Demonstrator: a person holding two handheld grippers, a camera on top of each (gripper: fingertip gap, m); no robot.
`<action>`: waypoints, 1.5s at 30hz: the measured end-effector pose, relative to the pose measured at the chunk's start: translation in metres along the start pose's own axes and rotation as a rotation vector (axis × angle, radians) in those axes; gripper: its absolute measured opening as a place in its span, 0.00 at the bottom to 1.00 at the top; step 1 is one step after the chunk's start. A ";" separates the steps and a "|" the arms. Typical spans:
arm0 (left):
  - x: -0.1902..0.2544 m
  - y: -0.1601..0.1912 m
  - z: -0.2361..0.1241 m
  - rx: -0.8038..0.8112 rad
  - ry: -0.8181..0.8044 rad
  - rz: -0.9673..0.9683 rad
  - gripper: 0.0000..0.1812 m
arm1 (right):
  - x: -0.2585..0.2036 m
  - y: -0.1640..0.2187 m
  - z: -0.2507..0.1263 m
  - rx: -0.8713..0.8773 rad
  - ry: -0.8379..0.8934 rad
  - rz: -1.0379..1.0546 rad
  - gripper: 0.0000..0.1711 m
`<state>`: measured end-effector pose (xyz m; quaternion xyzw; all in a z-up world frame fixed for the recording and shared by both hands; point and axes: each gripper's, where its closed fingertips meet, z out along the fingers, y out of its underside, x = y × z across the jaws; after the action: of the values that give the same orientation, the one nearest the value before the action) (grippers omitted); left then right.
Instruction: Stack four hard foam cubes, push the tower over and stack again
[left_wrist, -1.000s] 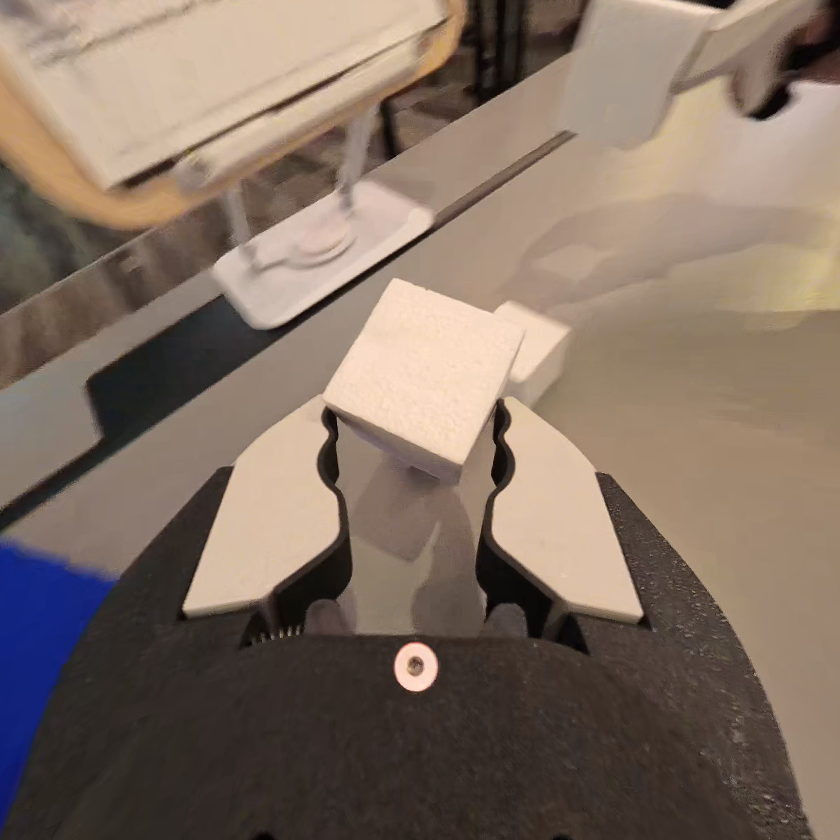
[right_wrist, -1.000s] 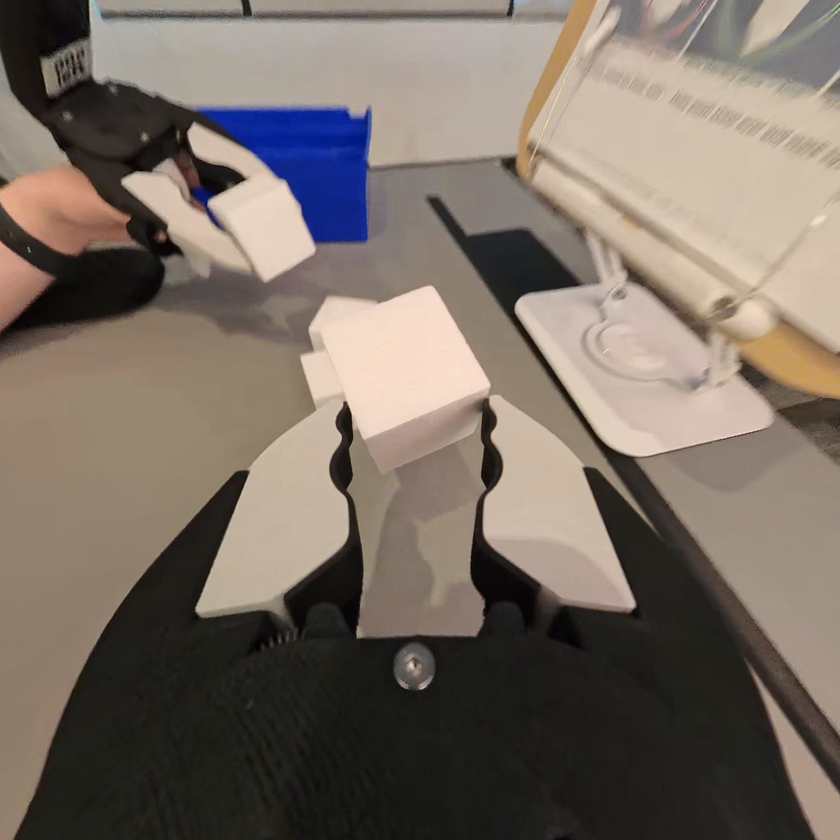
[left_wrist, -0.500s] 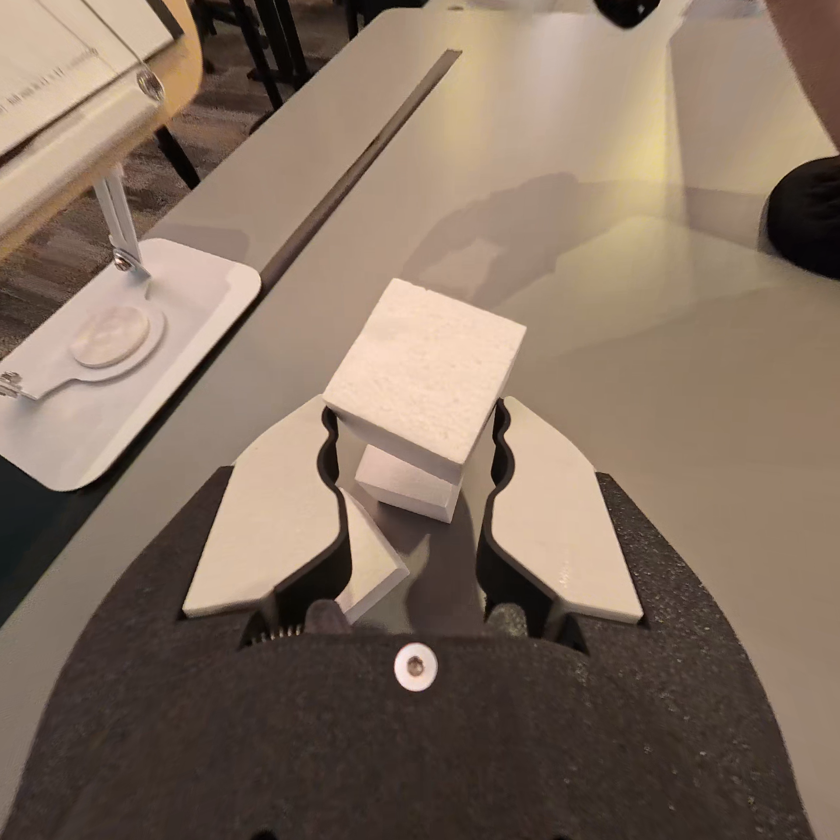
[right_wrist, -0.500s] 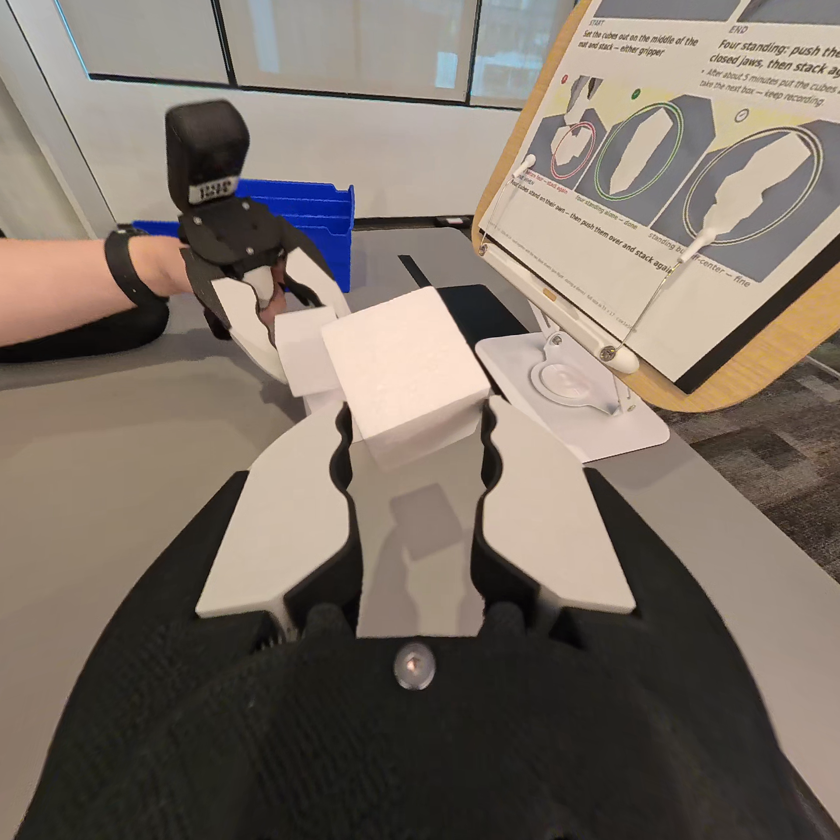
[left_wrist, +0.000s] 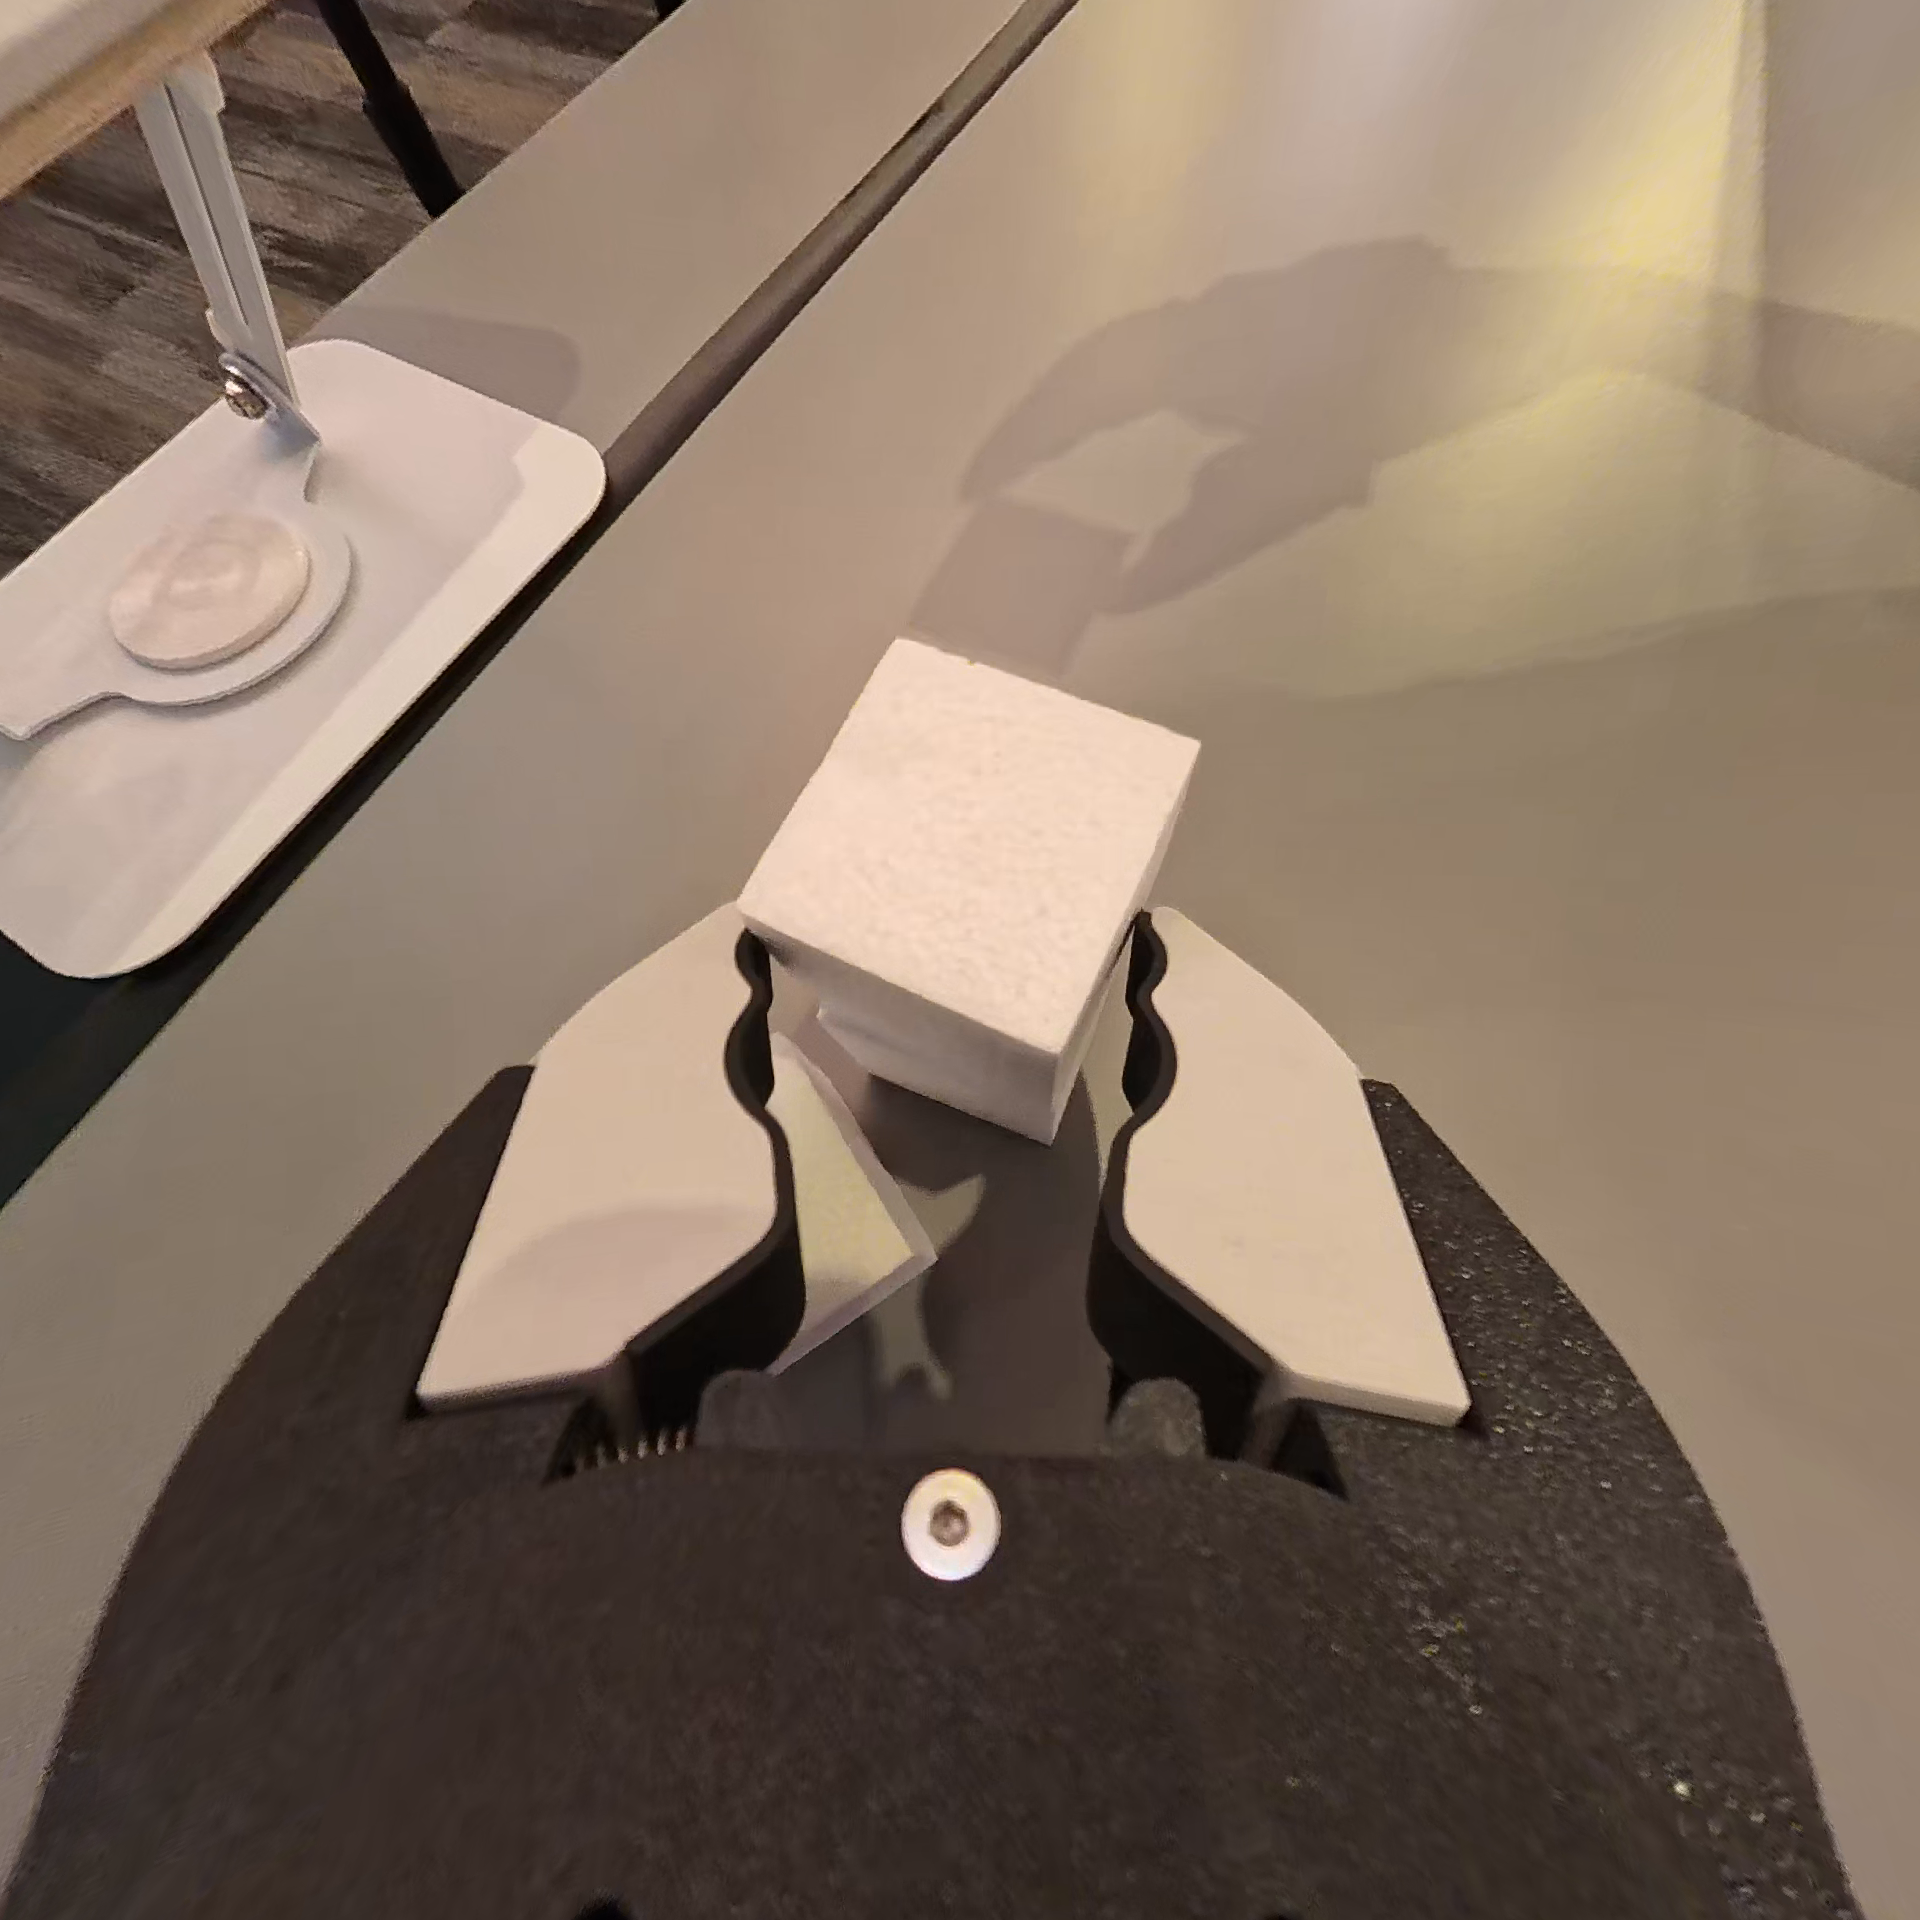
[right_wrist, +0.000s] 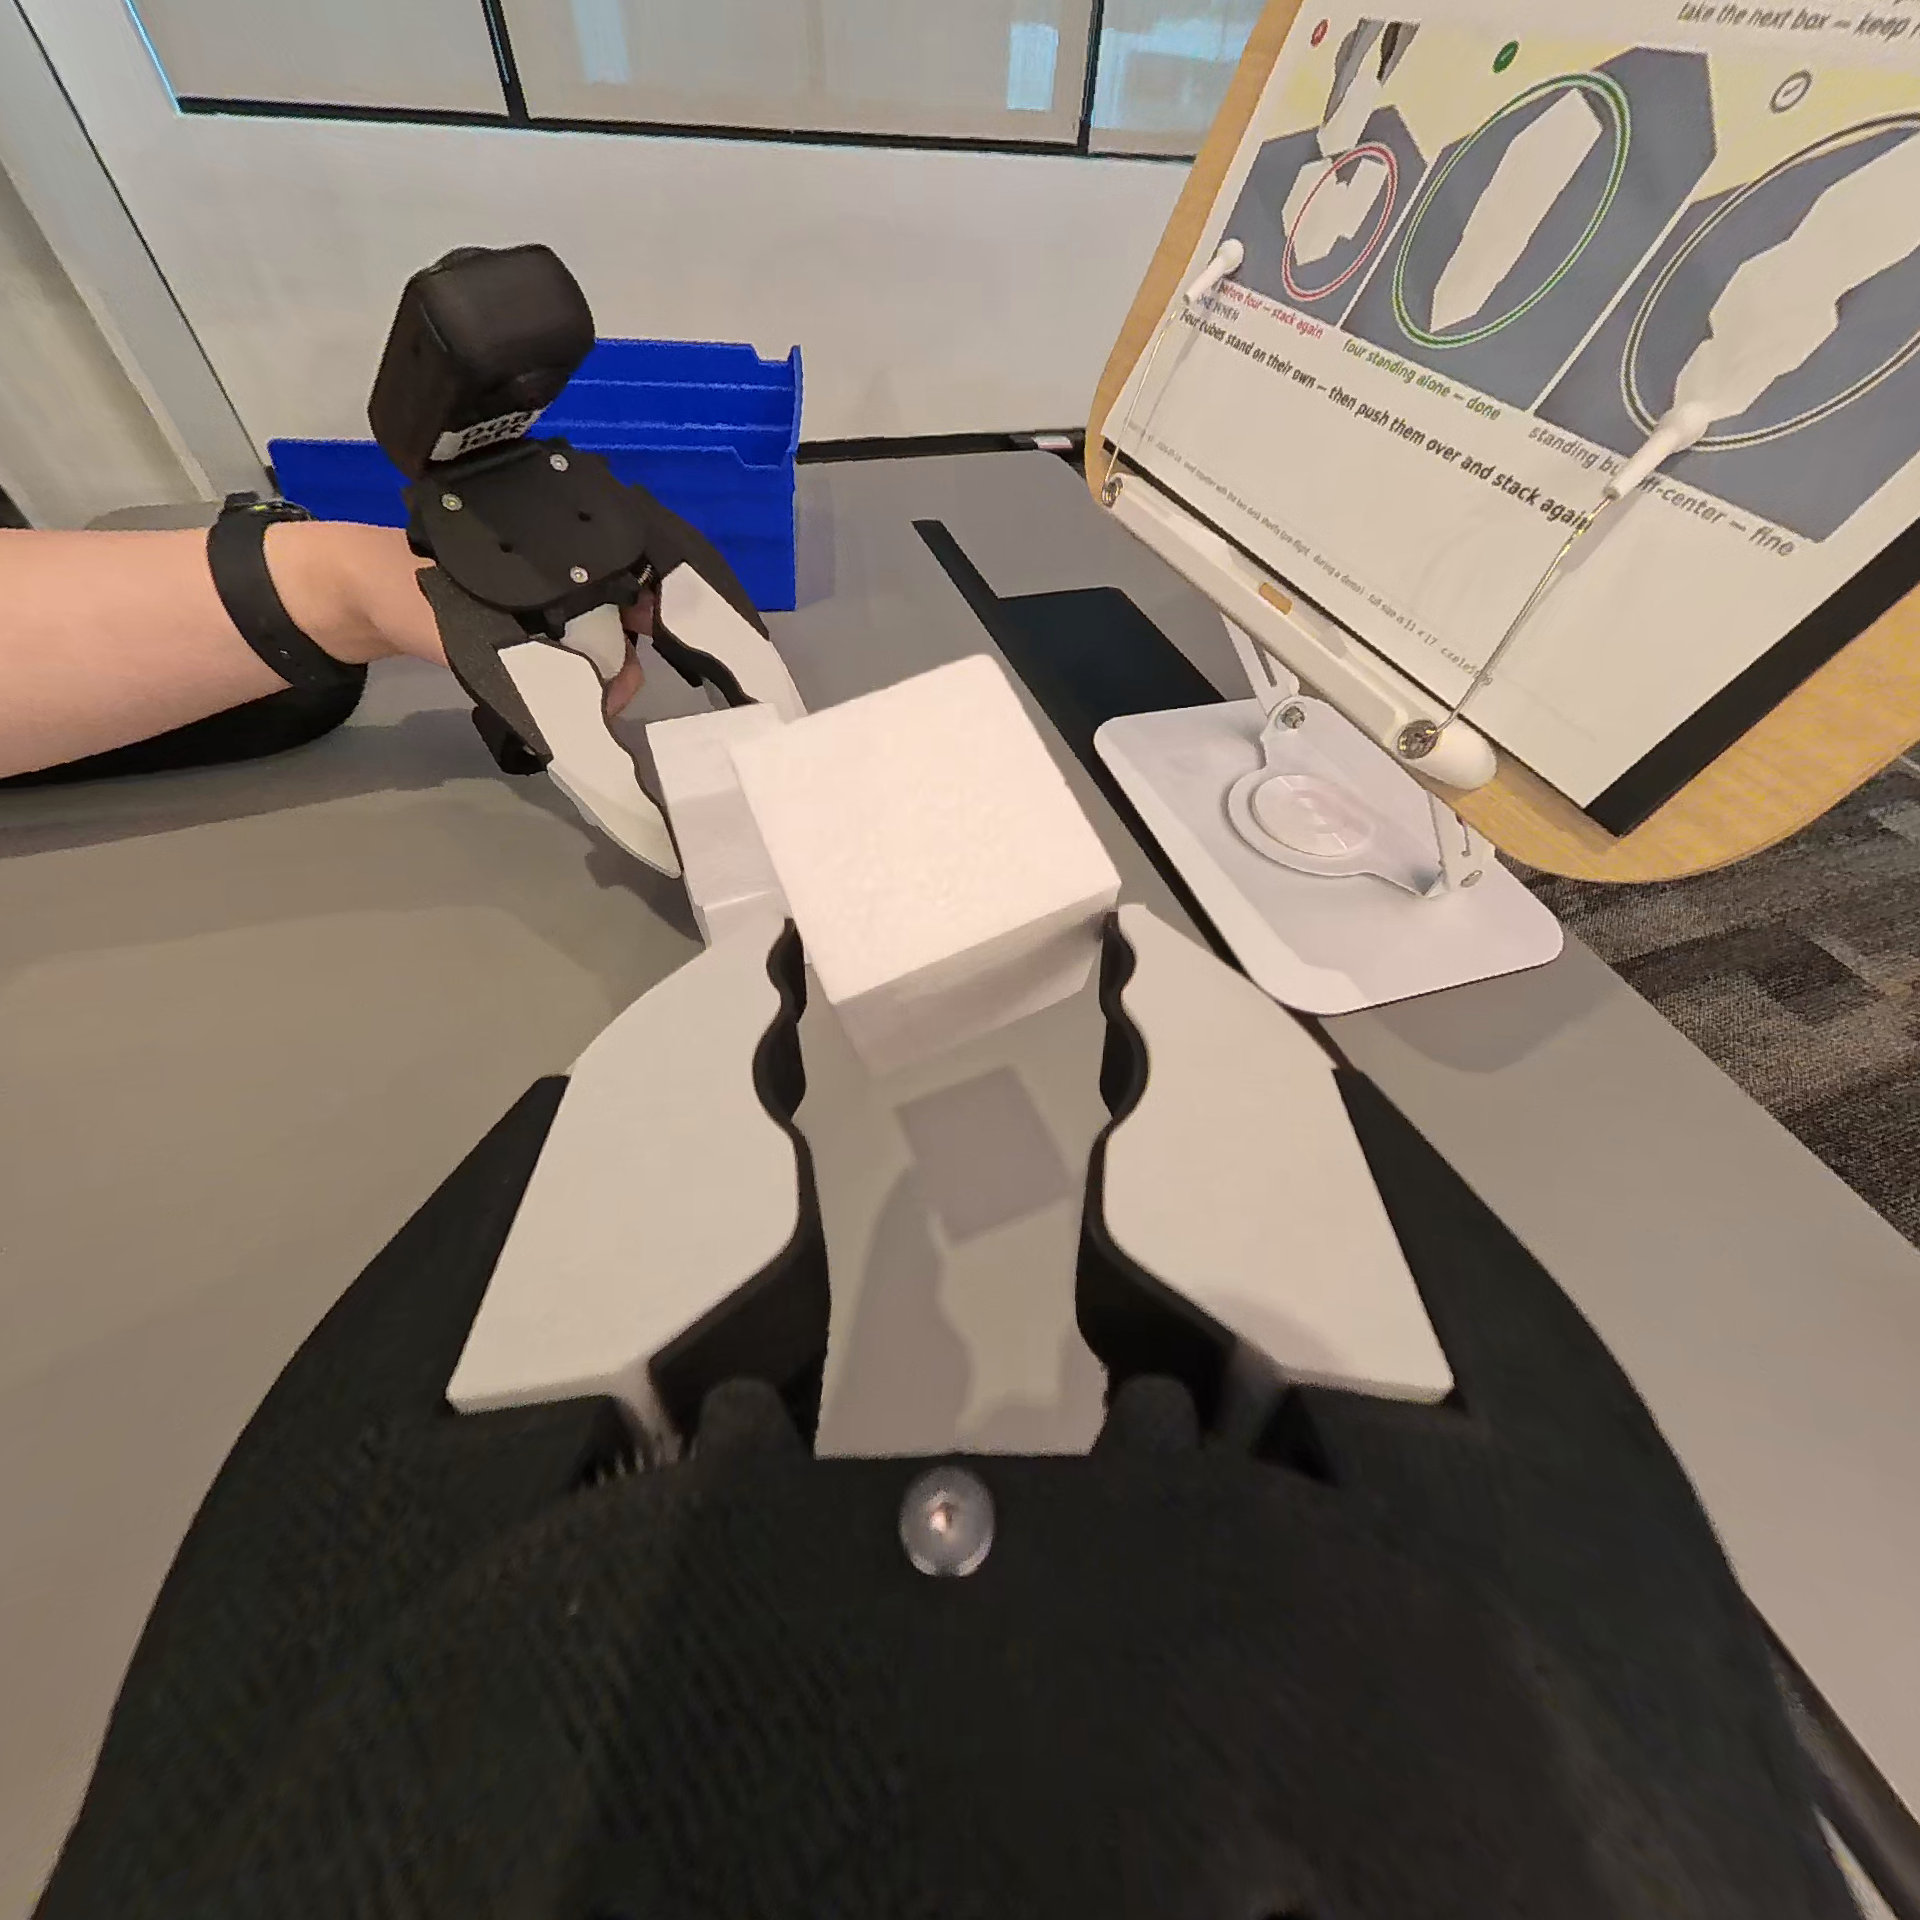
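with the left tongs (left_wrist: 940, 961) clamping a foam cube (left_wrist: 966, 883) atop another cube (right_wrist: 727, 852) and the right tongs (right_wrist: 951, 951) clamping theirs (right_wrist: 914, 831), an off-centre release could topple it across the worktop (left_wrist: 1455, 831).

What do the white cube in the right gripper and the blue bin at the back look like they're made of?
The white cube held in the right gripper looks like rigid foam: matte, with a fine pebbled grain and crisp edges. The blue bin looks like moulded plastic, an even saturated colour with stepped ridges along its wall; the exact kind of plastic cannot be told.
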<state>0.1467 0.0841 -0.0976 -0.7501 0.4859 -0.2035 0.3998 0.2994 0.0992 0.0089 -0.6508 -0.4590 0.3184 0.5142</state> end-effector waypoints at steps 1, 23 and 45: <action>0.002 0.000 0.000 0.000 0.007 -0.004 0.36 | 0.001 0.001 0.000 -0.003 0.000 0.004 0.32; -0.047 0.058 -0.033 -0.012 -0.455 -0.179 0.59 | -0.034 -0.027 0.073 -0.038 0.028 -0.022 0.32; -0.061 0.067 -0.072 0.067 -0.479 -0.422 0.34 | -0.078 -0.013 0.126 -0.228 0.001 0.009 0.32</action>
<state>0.0315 0.0960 -0.1033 -0.8472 0.2049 -0.1155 0.4763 0.1553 0.0755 -0.0169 -0.7071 -0.4892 0.2661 0.4359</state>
